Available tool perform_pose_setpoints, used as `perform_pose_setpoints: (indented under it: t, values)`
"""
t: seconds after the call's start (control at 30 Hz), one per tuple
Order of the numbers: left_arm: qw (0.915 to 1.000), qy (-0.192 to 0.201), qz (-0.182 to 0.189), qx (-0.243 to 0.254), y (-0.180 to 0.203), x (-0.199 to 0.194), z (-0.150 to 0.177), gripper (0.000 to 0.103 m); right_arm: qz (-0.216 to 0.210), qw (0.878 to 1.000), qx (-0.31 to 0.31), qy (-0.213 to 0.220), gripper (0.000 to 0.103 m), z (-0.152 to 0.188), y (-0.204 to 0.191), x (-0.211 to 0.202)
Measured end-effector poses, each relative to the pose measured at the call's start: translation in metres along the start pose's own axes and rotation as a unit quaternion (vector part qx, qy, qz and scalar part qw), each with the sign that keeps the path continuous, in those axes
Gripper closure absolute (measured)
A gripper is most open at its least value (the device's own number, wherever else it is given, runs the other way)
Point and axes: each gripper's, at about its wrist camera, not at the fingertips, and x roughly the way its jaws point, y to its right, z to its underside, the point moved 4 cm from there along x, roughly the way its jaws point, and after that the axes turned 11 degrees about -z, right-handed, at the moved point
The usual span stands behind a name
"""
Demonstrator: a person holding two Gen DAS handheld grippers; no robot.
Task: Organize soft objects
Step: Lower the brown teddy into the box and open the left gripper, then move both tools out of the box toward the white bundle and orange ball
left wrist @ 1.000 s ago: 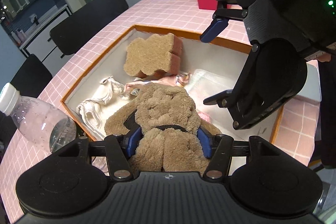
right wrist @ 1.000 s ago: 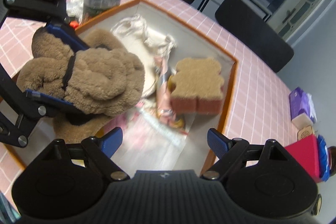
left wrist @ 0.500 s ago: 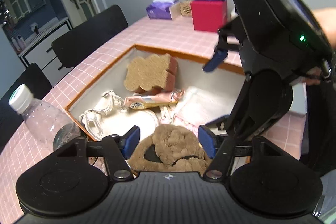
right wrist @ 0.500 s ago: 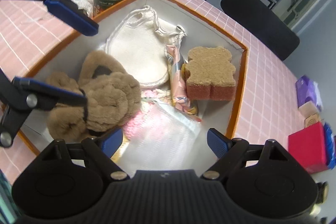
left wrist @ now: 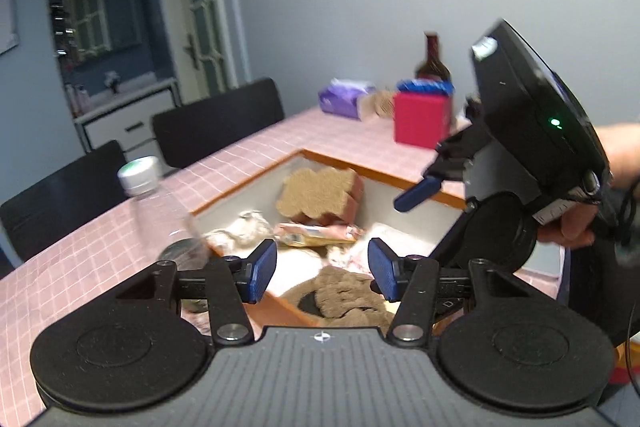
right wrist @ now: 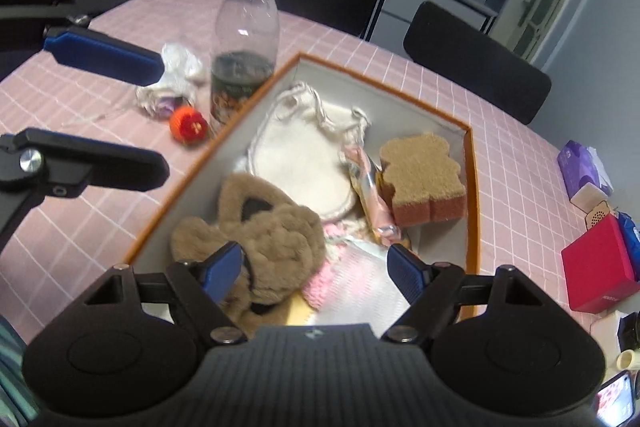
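A brown furry plush piece [right wrist: 272, 227] lies in the near end of the orange-rimmed box [right wrist: 474, 163], also low in the left wrist view [left wrist: 344, 297]. In the box are a bear-shaped sponge [right wrist: 420, 175], a cream pouch [right wrist: 304, 163], a pink wrapper [right wrist: 370, 187] and pink-white knit cloth [right wrist: 352, 283]. My left gripper [left wrist: 322, 273] is open and empty above the box's near edge. My right gripper [right wrist: 316, 269] is open and empty over the plush.
On the pink checked table stand a plastic bottle [right wrist: 246, 47], a small orange knit toy [right wrist: 188, 123], a crumpled white cloth [right wrist: 172, 79], a red box [right wrist: 598, 267] and a tissue pack [right wrist: 582, 167]. Black chairs [right wrist: 476, 59] stand behind.
My left gripper opened, dropped the brown plush into the box, then rose and drew back. My right gripper also lifted back from the box.
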Motion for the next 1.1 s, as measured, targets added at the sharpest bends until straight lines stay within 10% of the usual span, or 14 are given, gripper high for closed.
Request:
perform_pose_setpoints:
  t: [0.73, 1.1]
  values:
    - [0.9653, 0.005, -0.143, -0.218, -0.142, -0.074, 0.14, 0.048, -0.047, 0.99, 0.035, 0.126, 0.033, -0.039, -0.146, 0.035]
    - [0.94, -0.025, -0.146, -0.307, -0.176, -0.076, 0.206, 0.052, -0.045, 0.986, 0.059, 0.15, 0.049, -0.036, -0.184, 0.093]
